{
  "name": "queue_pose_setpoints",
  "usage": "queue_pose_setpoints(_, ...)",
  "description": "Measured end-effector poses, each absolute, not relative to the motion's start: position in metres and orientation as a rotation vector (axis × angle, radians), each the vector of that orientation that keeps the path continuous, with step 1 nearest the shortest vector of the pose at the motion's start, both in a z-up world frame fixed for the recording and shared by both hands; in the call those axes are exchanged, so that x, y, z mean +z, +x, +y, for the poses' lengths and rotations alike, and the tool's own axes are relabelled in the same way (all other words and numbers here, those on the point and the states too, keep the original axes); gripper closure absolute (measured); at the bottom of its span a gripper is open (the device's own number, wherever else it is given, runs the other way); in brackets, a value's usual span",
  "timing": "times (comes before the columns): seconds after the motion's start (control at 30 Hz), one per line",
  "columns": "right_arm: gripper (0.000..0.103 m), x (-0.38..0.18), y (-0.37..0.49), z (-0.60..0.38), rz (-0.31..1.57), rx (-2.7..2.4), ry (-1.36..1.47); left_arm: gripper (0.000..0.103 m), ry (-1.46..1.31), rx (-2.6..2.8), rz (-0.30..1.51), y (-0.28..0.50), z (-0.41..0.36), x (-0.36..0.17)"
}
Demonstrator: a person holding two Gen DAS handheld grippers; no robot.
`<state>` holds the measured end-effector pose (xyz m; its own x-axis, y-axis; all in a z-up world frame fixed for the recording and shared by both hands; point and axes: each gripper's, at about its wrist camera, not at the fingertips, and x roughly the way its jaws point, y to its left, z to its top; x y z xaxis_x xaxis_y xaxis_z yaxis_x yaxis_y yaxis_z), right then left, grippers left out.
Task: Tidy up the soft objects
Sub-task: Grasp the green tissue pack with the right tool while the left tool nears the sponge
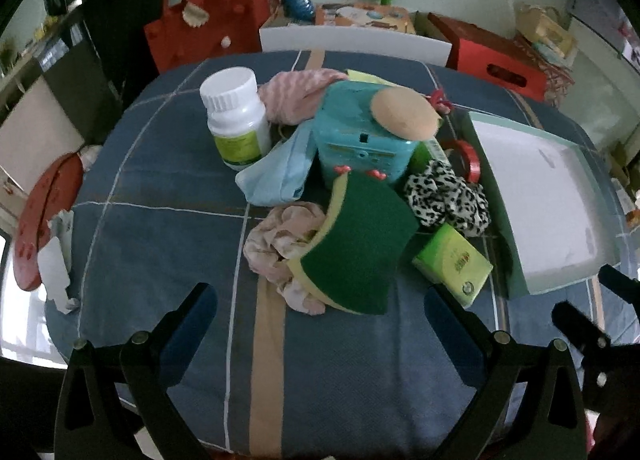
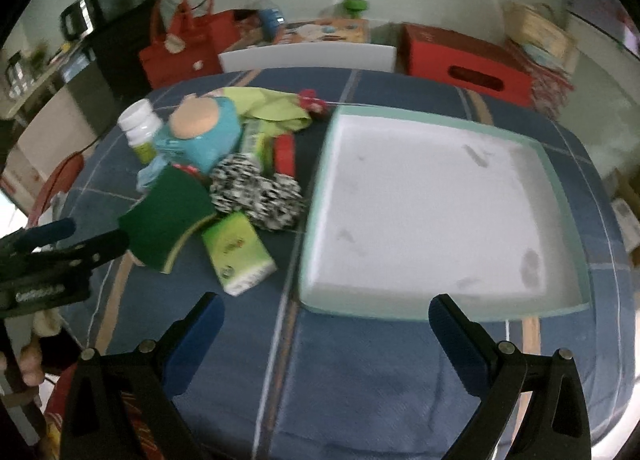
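On the blue plaid tablecloth (image 1: 168, 220), a cluster of objects was gathered to the left of a shallow mint-rimmed tray (image 2: 568, 188), whose white floor held nothing. Nearest the left gripper (image 1: 320, 312), a green scouring sponge (image 1: 360, 244) was propped at a tilt against a teal plastic box (image 1: 356, 140), with a crumpled pale pink cloth (image 1: 280, 236) just beside it and partly tucked under it. A leopard-print scrunchie (image 1: 448, 196) was seen to the right of the sponge, touching a green tissue packet (image 1: 454, 264). Behind them, a light blue cloth (image 1: 276, 172) was draped between the box and a white pill bottle (image 1: 236, 116), and a pink knitted piece (image 1: 292, 96) was laid further back. A tan round pad (image 1: 404, 112) was rested on top of the box, and a red tape roll (image 1: 470, 160) was wedged near the tray's edge.

The left gripper was held spread wide above the cloth, nothing pinched, its fingers short of the sponge. The right gripper (image 2: 326, 320) was likewise held wide apart and empty, poised over the tray's near rim.
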<state>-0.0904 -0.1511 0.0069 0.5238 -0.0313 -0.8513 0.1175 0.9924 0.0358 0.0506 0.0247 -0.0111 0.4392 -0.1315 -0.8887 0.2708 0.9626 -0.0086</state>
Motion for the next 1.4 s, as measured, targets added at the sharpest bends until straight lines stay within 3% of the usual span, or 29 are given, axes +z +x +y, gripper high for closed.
queue_pose_setpoints(0.17,0.0,0.009,-0.069,-0.133,1.049,-0.022,0.032,0.0,0.08,-0.223,1.146,0.071,0.031,-0.013)
queue_pose_setpoints(0.67,0.0,-0.019,-0.03,-0.094,1.099,0.096,-0.052,0.0,-0.26,-0.258,1.047,0.093,0.072,-0.009)
queue_pose_setpoints(0.87,0.0,-0.021,-0.027,-0.094,1.091,0.1,-0.025,0.0,-0.212,-0.208,1.029,0.092,0.079,-0.016)
queue_pose_setpoints(1.23,0.014,-0.035,-0.024,-0.092,1.093,0.12,0.029,0.0,-0.086,-0.234,1.033,0.081,0.058,-0.019)
queue_pose_setpoints(1.4,0.016,-0.05,-0.02,-0.093,1.133,0.139,0.07,0.0,0.017,-0.232,1.079,0.079,0.044,-0.031)
